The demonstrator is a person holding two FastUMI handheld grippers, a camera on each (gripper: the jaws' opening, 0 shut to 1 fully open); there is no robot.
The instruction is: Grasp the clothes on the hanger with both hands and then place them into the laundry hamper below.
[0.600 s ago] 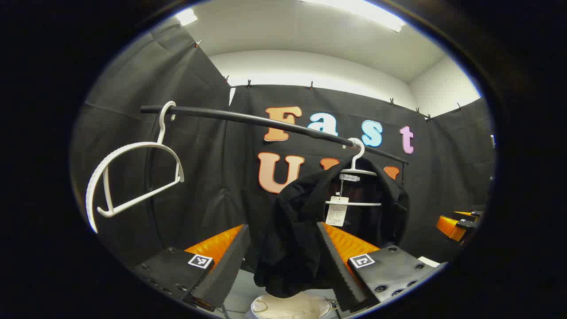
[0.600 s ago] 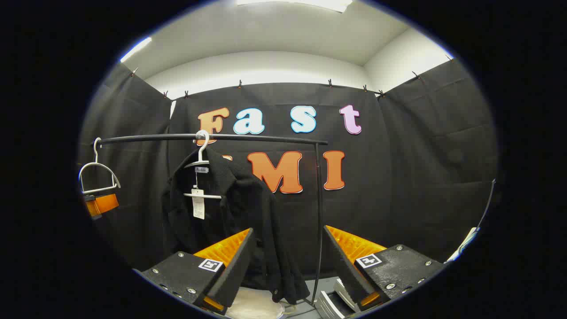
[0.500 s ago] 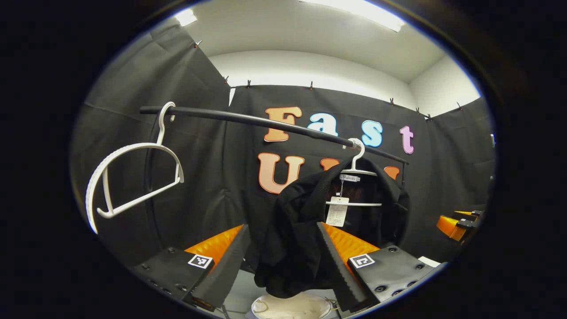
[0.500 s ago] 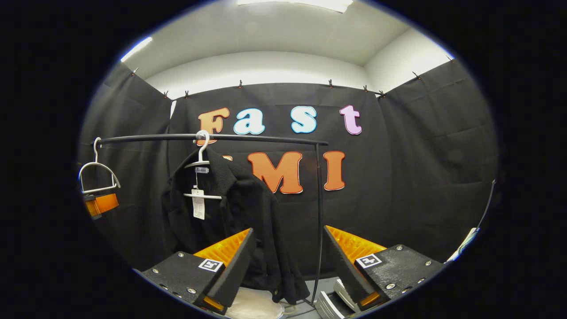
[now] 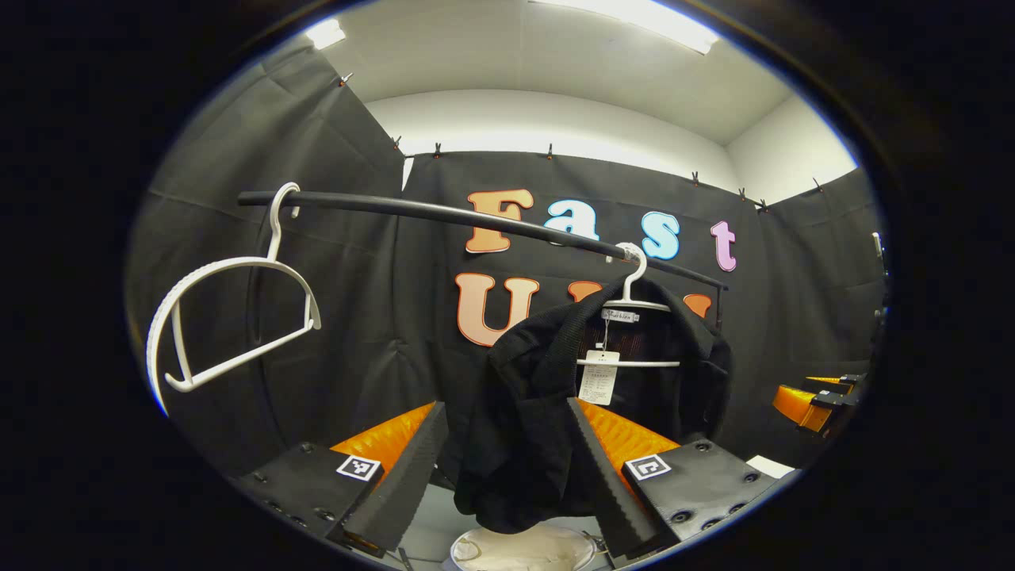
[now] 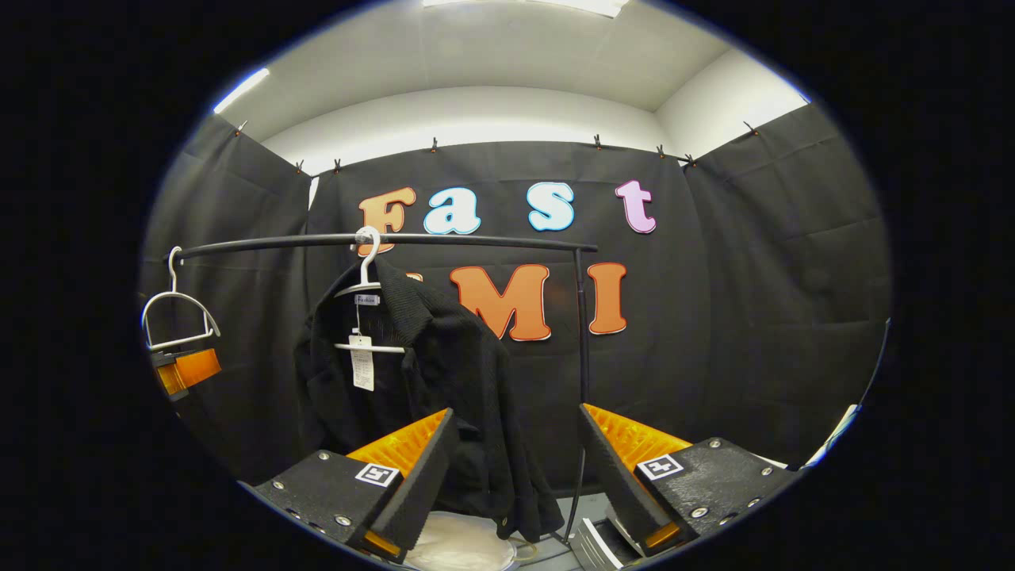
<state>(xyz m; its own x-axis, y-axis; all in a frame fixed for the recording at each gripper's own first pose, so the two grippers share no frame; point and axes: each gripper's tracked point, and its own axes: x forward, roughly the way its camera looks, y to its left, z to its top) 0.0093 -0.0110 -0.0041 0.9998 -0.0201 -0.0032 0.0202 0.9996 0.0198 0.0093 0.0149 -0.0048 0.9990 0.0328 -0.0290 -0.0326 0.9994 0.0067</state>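
- The black rail point(image 5: 444, 212) crosses the upper half of the left gripper view and slopes down to the right; in the right gripper view it runs level across the upper left, with its upright post right of centre.
- The black jacket point(image 5: 547, 404) hangs from a white hanger point(image 5: 630, 305) on that rail, at centre right of the left gripper view and centre left of the right gripper view point(image 6: 428, 396); a paper tag point(image 5: 597, 378) dangles inside its open collar.
- An empty white hanger point(image 5: 230, 317) hangs at the left of the left gripper view, well apart from the jacket.
- The laundry hamper point(image 5: 523, 549) shows as a pale rim at the bottom centre of the left gripper view, below the jacket's hem.
- Progress, as a judgement: nothing is done yet; the jacket is on its hanger, neither tool grips it, and the grasp, the lift off and the drop into the hamper are all left.
- The left gripper point(image 5: 503, 468) has its jaws wide apart at the bottom of its view; the jacket's lower fold appears between them, though whether cloth touches a finger cannot be told; nothing is clamped.
- The right gripper point(image 6: 515, 476) also stands wide apart and holds nothing; the jacket's hem lies behind its left finger, seemingly farther off.
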